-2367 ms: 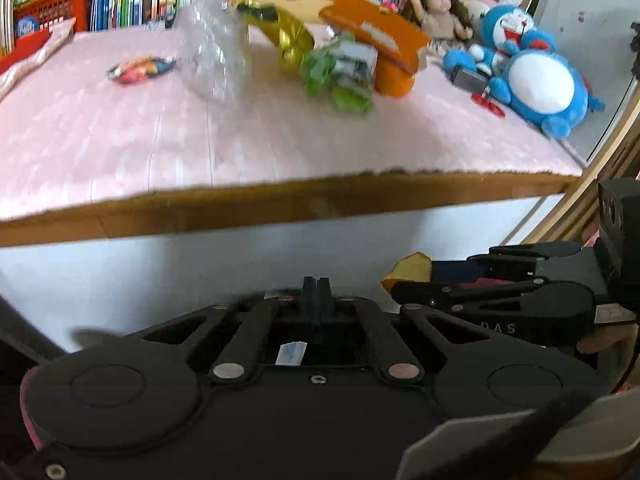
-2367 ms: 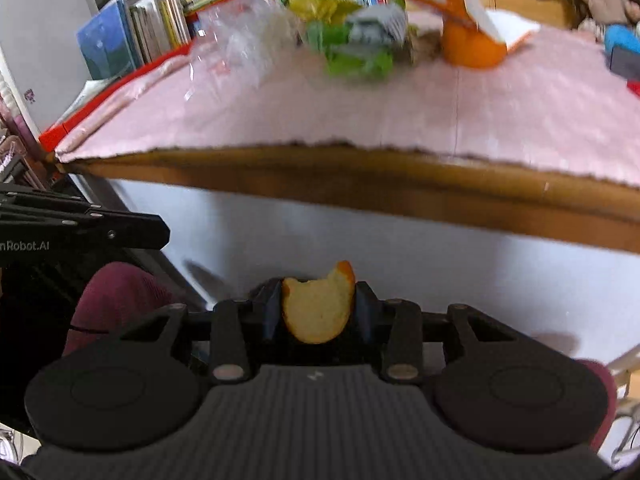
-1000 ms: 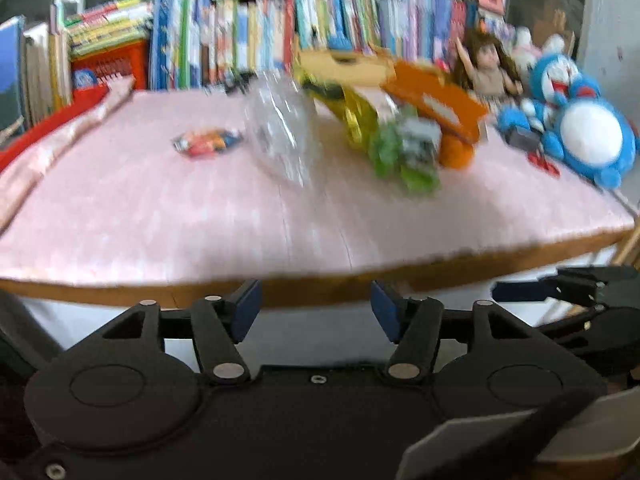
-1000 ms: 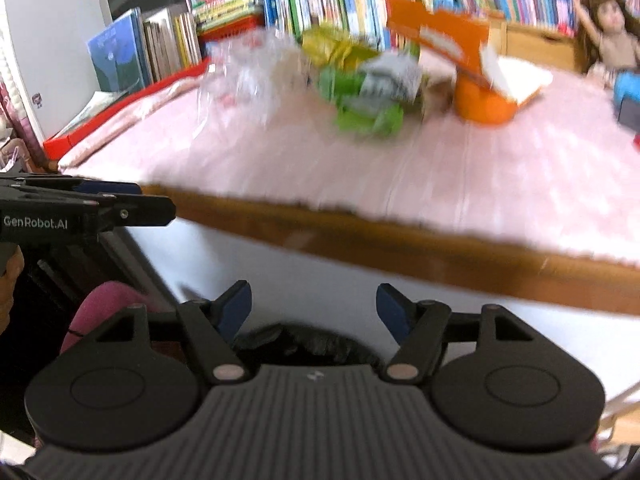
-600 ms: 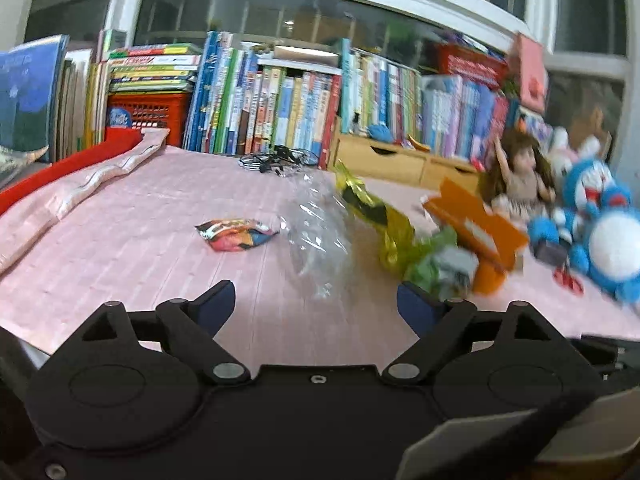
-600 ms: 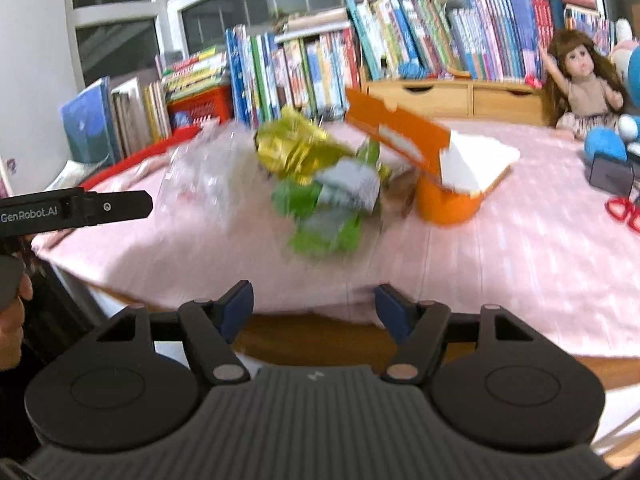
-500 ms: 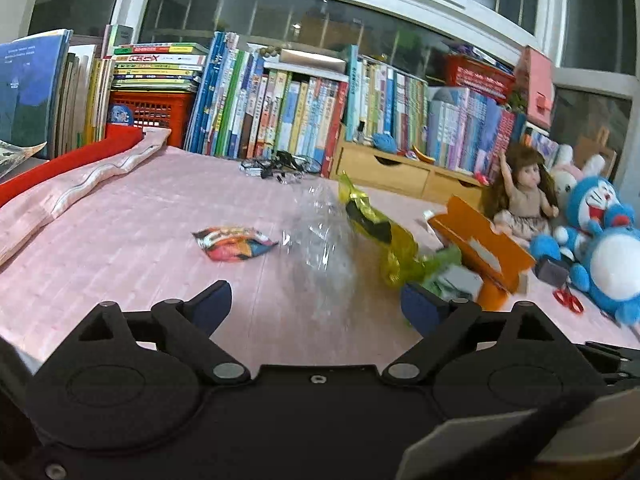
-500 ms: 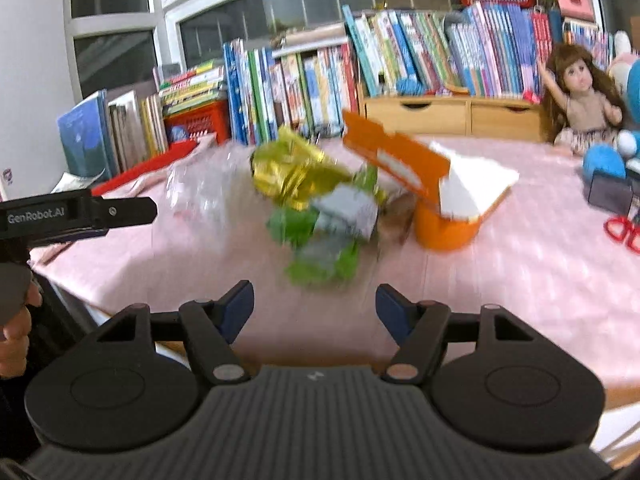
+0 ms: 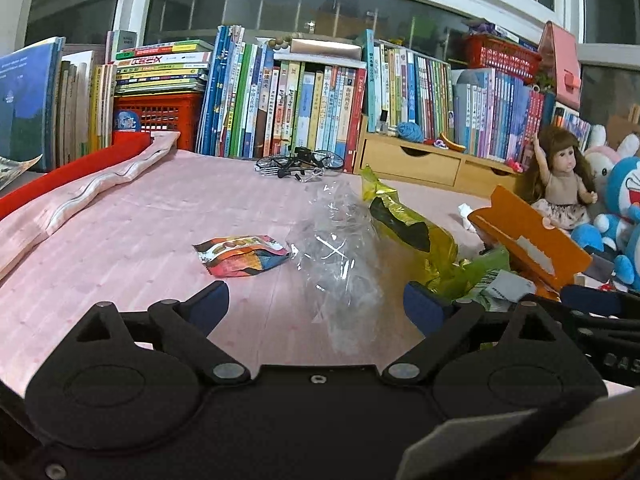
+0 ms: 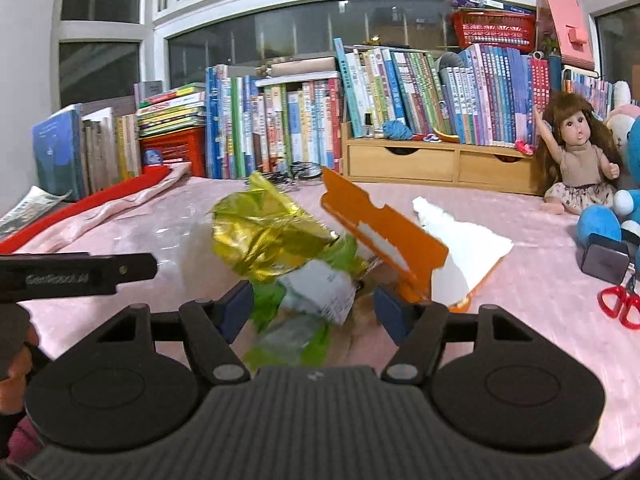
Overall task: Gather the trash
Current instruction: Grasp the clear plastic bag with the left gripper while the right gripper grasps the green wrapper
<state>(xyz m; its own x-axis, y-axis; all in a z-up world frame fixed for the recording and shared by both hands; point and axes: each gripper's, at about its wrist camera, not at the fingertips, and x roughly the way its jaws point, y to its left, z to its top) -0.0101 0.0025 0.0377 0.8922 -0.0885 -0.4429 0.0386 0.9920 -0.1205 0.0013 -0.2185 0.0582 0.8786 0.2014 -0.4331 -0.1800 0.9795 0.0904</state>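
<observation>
Both grippers, raised from below the table edge since earlier, are being held wide open and empty: left gripper (image 9: 316,304) facing clear plastic wrap (image 9: 340,256), right gripper (image 10: 314,306) facing green wrapper (image 10: 304,304).

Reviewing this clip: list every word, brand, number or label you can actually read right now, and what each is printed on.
"GenRobot.AI", blurred, on the left tool's arm in the right wrist view.
"DAS", cut off by the frame edge, on the right tool's body in the left wrist view.
Book spines, green wrapper's white label, colourful snack packet: print too small or blurred to read.

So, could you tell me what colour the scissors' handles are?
Red scissors, clearest in the right wrist view.
</observation>
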